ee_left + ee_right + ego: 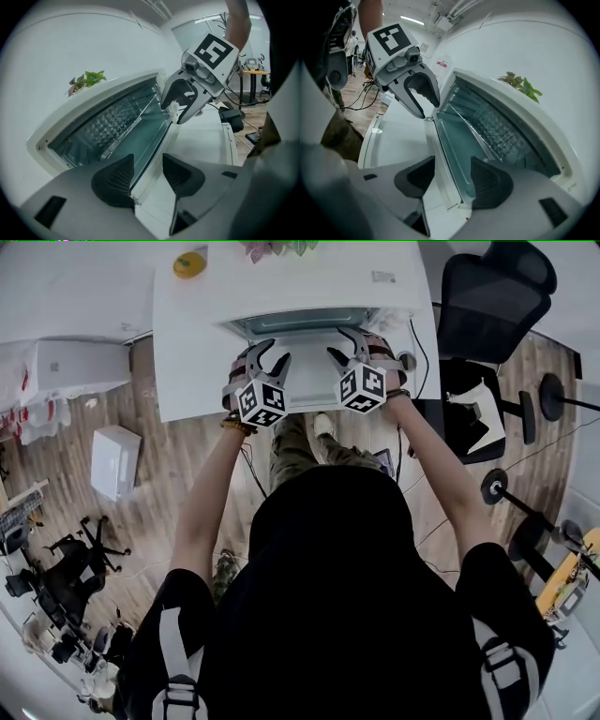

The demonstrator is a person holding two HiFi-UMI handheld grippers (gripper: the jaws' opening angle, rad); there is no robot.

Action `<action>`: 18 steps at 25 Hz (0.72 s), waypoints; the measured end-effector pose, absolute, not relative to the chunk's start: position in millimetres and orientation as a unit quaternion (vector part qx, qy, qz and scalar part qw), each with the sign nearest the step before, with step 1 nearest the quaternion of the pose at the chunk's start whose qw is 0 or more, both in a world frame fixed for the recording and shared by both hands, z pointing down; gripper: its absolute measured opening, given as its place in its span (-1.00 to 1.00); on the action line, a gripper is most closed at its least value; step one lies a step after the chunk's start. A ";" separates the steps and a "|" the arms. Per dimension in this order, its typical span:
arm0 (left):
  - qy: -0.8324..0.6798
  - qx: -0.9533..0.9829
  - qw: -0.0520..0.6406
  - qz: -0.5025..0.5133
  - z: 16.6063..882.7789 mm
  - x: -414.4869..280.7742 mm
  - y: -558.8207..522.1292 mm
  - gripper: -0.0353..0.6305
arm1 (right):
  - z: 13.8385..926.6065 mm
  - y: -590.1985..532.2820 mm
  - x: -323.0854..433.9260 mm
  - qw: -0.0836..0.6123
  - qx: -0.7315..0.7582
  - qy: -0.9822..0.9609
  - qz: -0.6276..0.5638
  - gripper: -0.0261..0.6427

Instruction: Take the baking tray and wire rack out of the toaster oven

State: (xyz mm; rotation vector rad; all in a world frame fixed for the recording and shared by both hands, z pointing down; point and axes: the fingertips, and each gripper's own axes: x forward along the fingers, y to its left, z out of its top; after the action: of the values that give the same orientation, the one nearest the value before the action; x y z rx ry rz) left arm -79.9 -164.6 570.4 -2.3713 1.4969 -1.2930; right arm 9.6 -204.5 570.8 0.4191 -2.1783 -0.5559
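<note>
Two released tongs, left tongs (pixel 146 176) and right tongs (pixel 452 180), straddling door (pixel 143 133) rim. Baking tray (pixel 101 126), wire rack (pixel 129 105) at 12 o'clock: likely stiff, light, slick; grip front lips.

An office-like workroom: black swivel chair (pixel 492 296), white desk (pixel 197 343), box (pixel 114 460) on wood floor (pixel 169 474).

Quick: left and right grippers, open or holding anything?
Left gripper: open, empty, jaws apart above the oven door.
Right gripper: open, empty, jaws apart above the same door.
</note>
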 end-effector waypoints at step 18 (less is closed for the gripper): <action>0.389 -0.762 0.023 -0.518 629.1 -92.3 -213.4 -0.37 | 638.1 -238.6 -26.4 0.513 0.127 -0.823 -0.208 -0.26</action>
State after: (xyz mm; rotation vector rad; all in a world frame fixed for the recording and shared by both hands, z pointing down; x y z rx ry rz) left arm -92.3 -213.4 629.1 -2.3594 1.2034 -1.6043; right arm -26.4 -238.6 638.1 0.3055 -1.9785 -0.5013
